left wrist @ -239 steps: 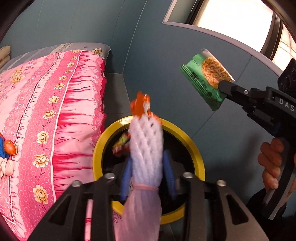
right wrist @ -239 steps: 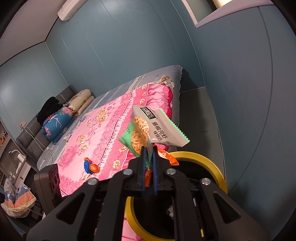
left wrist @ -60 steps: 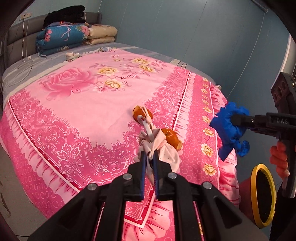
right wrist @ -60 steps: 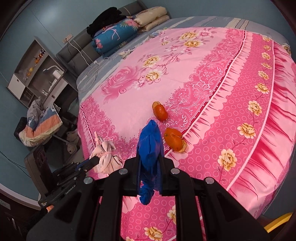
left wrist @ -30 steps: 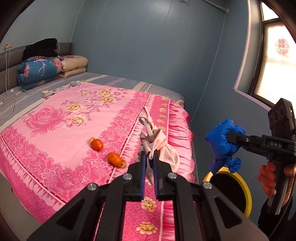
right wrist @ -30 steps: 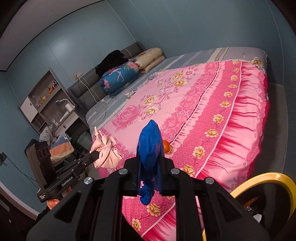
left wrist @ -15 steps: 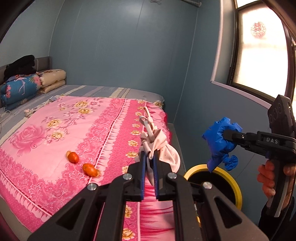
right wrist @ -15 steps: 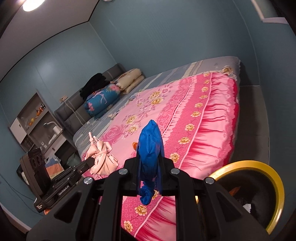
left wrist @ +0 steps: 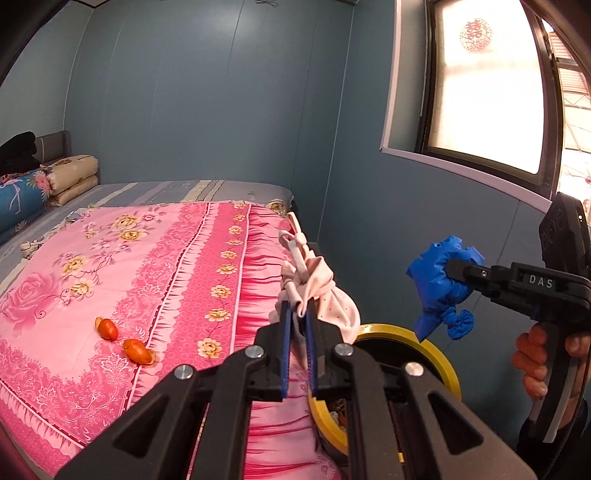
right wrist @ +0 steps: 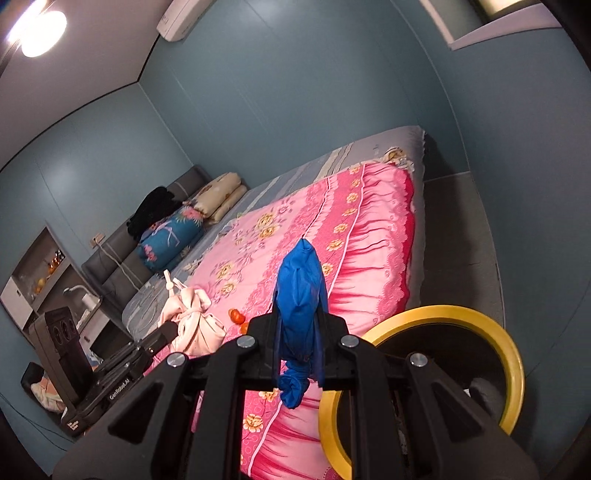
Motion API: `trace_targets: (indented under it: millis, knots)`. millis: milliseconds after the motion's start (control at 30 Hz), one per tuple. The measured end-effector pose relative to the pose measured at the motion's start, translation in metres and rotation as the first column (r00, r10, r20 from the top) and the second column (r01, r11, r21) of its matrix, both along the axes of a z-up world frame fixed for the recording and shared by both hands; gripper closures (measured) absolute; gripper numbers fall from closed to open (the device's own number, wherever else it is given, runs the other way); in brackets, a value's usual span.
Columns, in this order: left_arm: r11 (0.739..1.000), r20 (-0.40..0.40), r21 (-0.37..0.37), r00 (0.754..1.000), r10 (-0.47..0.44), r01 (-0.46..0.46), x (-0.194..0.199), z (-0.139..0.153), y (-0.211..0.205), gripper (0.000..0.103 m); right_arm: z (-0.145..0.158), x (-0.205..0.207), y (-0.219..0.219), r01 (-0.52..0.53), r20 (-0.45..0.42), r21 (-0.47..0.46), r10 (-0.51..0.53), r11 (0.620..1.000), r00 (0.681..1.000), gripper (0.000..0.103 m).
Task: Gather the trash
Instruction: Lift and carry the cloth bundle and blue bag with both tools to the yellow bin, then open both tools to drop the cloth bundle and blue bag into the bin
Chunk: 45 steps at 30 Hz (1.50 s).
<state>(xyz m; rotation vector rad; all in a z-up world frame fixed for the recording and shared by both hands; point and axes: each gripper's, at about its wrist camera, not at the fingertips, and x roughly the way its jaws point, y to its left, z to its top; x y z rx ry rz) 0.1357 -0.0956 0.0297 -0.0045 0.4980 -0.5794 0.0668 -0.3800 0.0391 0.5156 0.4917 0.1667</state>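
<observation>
Two grips I see from the left wrist: my left gripper (left wrist: 297, 314) pinches a pink bag (left wrist: 325, 295) above the bin (left wrist: 439, 354); the right gripper (left wrist: 448, 273) clamps a blue bag (left wrist: 437, 288) beside it. From the right wrist, blue bag (right wrist: 301, 295) squeezed between the fingers (right wrist: 271, 325), bin (right wrist: 513, 369) just below-right, beside the bed (right wrist: 332, 236).

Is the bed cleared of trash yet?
No: two orange peel pieces lie on the pink bedspread, while the grippers hold a pink bag and a blue bag.

Blue-grey walls (left wrist: 207, 92), bed with pink floral cover (left wrist: 122, 266), bright window (left wrist: 487, 92), grey floor (right wrist: 458, 236), ceiling lamp (right wrist: 37, 33)
</observation>
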Motion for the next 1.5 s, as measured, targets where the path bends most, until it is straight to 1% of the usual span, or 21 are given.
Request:
trace_targets:
  millis: [67,167,367,500,567,633,900,1033,1233,1333,1367,1400,1467,1500]
  knots:
    - [1.0,0.006,0.007,1.0,-0.017,0.017,-0.003,0.0,-0.009,0.096,-0.002,-0.002,-0.005,0.001,0.007,0.007,-0.002,1.0,1.0,0.09]
    - [0.999,0.024,0.022,0.999,-0.03,0.029,-0.008,0.002,-0.023,0.096,-0.004,-0.007,-0.012,0.052,0.015,-0.021,-0.052,0.998,0.999,0.09]
    - [0.998,0.028,0.041,0.998,-0.059,0.057,-0.018,0.0,-0.048,0.096,-0.013,-0.015,-0.023,0.084,0.007,-0.014,-0.084,0.996,0.996,0.09]
    - [0.996,0.014,0.05,0.997,-0.079,0.078,-0.017,-0.006,-0.062,0.096,-0.02,-0.015,-0.031,0.111,-0.006,-0.018,-0.111,0.994,0.994,0.089]
    - [0.995,-0.001,0.056,0.996,-0.088,0.088,-0.015,-0.01,-0.069,0.096,-0.022,-0.016,-0.034,0.123,-0.017,-0.017,-0.123,0.992,0.992,0.089]
    - [0.994,-0.012,0.059,0.996,-0.092,0.093,-0.013,-0.014,-0.076,0.096,-0.028,-0.013,-0.04,0.115,-0.034,0.004,-0.115,0.993,0.993,0.089]
    - [0.989,-0.079,0.076,0.99,-0.118,0.124,0.0,-0.043,-0.099,0.096,-0.046,-0.002,-0.053,0.128,-0.092,0.018,-0.125,0.992,0.988,0.089]
    - [0.986,-0.147,0.06,0.978,-0.147,0.157,0.01,-0.059,-0.107,0.096,-0.056,0.002,-0.058,0.139,-0.123,0.026,-0.135,0.99,0.983,0.089]
    - [0.984,-0.196,0.054,0.968,-0.156,0.169,0.017,-0.075,-0.112,0.096,-0.065,0.007,-0.057,0.159,-0.157,0.026,-0.154,0.987,0.976,0.088]
    - [0.985,-0.218,0.045,0.964,-0.153,0.166,0.02,-0.081,-0.111,0.088,-0.07,0.011,-0.057,0.182,-0.182,0.024,-0.174,0.983,0.968,0.086]
    - [0.985,-0.221,0.041,0.963,-0.152,0.165,0.021,-0.081,-0.11,0.08,-0.07,0.01,-0.058,0.189,-0.188,0.026,-0.181,0.982,0.966,0.083]
    - [0.987,-0.223,0.036,0.964,-0.145,0.157,0.021,-0.081,-0.107,0.069,-0.073,0.012,-0.059,0.199,-0.197,0.032,-0.189,0.979,0.962,0.081]
    - [0.989,-0.219,0.024,0.966,-0.135,0.143,0.02,-0.079,-0.102,0.058,-0.076,0.01,-0.062,0.211,-0.203,0.037,-0.199,0.977,0.959,0.073]
    - [0.99,-0.213,0.019,0.968,-0.131,0.138,0.021,-0.077,-0.099,0.056,-0.076,0.011,-0.062,0.22,-0.205,0.041,-0.207,0.975,0.957,0.072]
